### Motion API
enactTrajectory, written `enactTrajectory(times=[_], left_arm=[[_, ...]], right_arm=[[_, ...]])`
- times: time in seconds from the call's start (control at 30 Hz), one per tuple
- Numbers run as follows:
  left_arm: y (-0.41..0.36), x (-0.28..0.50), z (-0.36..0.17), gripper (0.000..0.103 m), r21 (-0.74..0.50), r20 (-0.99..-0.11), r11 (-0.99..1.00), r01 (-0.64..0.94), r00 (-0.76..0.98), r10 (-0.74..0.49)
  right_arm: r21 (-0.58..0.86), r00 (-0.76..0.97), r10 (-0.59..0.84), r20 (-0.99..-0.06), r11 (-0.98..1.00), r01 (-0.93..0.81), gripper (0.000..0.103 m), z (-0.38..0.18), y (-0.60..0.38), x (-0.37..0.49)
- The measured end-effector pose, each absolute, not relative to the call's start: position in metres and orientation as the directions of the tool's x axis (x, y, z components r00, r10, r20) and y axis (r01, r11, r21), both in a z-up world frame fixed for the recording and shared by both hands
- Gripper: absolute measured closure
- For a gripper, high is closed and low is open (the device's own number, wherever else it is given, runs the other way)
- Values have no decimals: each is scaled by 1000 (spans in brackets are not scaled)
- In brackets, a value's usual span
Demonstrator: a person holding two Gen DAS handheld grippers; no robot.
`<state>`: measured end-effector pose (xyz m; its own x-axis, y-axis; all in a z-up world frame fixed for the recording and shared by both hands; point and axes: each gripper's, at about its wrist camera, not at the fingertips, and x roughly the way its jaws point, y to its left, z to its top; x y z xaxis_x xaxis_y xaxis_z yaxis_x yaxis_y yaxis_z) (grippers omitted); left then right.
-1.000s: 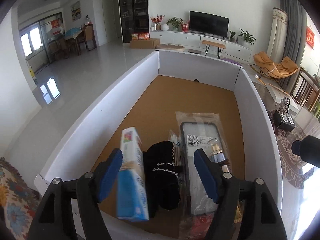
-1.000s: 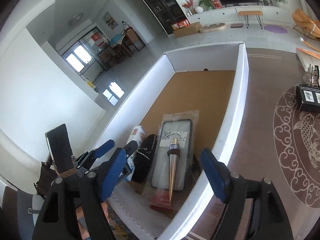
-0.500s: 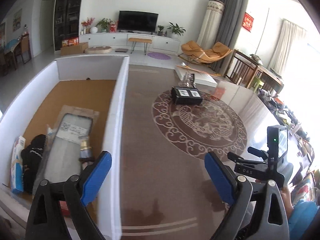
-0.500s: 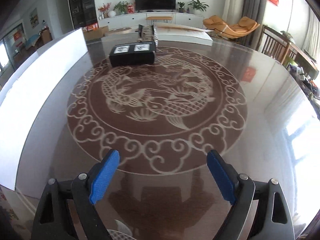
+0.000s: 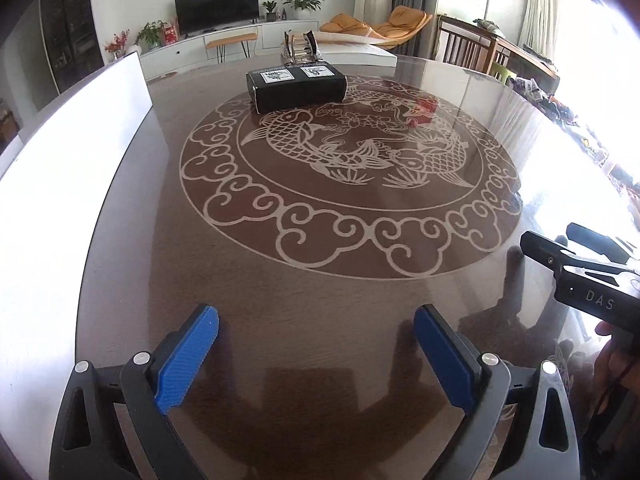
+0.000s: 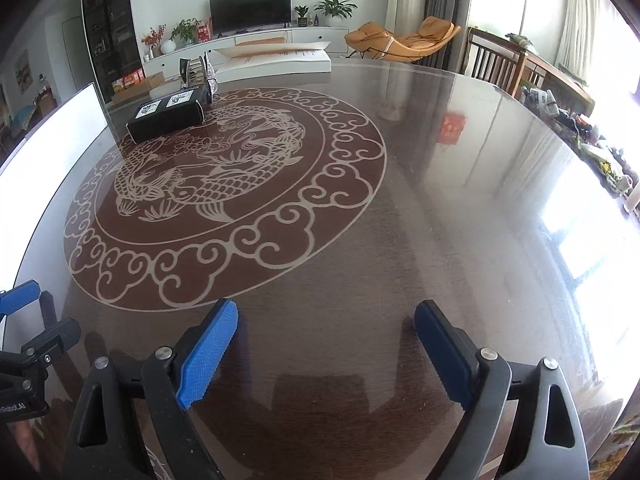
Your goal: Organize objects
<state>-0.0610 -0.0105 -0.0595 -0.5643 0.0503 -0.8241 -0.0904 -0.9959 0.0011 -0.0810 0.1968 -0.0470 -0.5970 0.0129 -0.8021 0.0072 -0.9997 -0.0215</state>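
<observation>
My left gripper (image 5: 316,320) is open and empty, low over the dark table (image 5: 320,300). My right gripper (image 6: 324,316) is open and empty too, beside it over the same table; its body shows at the right edge of the left wrist view (image 5: 592,280). A black box (image 5: 296,86) with two white labels lies on the far side of the fish pattern, also in the right wrist view (image 6: 166,118). The white wall of the big cardboard box (image 5: 68,184) runs along the left; its contents are hidden.
A small rack with glass-like items (image 5: 301,45) stands behind the black box. A long white flat box (image 6: 276,60) lies at the table's far edge. Wooden chairs (image 6: 496,64) and clutter (image 6: 568,116) line the right side.
Both grippers have swung right, away from the cardboard box and its contents, and now face the patterned table. Both stayed open and empty.
</observation>
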Motion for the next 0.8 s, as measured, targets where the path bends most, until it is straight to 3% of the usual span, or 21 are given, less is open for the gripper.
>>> enactTrajectory(times=[0.5,0.8], left_arm=[[-5,-77,-61,0,12,-817,-992,-128,-574,64],[-1,-146,-52,0,43,-891,-966,-255,-448,78]], right_arm=[[-10,-577,11,-817,-1000,-5,0,-53,197,-83],[-9,-577,10,-817,-1000,-5,0,-53,196,-83]])
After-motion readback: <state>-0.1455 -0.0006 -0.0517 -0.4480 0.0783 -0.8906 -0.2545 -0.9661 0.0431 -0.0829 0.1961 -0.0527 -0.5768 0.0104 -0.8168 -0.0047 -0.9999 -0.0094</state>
